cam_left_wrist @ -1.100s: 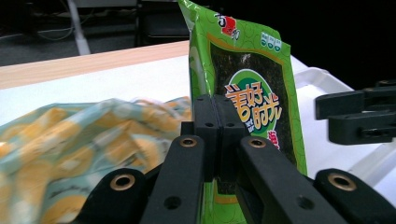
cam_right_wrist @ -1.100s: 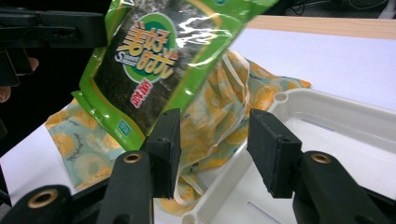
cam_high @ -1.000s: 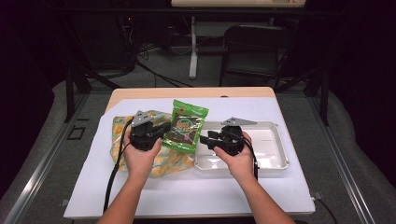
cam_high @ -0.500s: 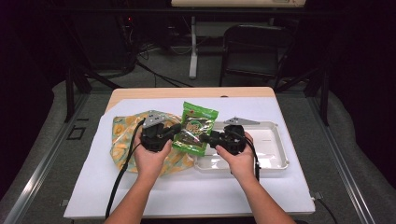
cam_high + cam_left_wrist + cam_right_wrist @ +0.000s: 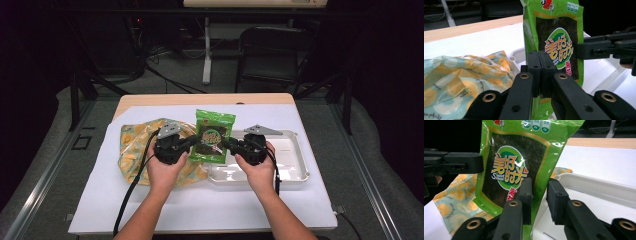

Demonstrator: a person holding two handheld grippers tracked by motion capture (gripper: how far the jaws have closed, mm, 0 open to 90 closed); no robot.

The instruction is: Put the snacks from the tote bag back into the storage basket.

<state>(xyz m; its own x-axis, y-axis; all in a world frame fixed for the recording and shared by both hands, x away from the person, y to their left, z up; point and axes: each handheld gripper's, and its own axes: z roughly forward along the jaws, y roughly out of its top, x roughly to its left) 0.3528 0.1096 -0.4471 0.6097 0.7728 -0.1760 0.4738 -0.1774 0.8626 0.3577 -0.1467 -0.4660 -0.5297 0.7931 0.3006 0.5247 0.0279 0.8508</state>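
Note:
A green seaweed snack packet (image 5: 215, 135) hangs upright above the table between my two grippers. My left gripper (image 5: 192, 142) is shut on its left edge; in the left gripper view the jaws press together on the packet (image 5: 556, 37). My right gripper (image 5: 227, 145) sits at the packet's right edge. In the right gripper view its jaws stand apart, with the edge of the packet (image 5: 511, 157) in the gap between them. The left gripper (image 5: 480, 163) shows across the packet.
A yellow and pale blue patterned bag (image 5: 132, 145) lies crumpled under my left hand. A white plastic tray (image 5: 290, 160) rests under my right hand. Both lie on a white sheet (image 5: 200, 205) covering the wooden table (image 5: 200, 99). A chair (image 5: 270, 50) stands beyond.
My left gripper has carried the packet to the right, up to the right gripper's jaws. The right hand has barely moved.

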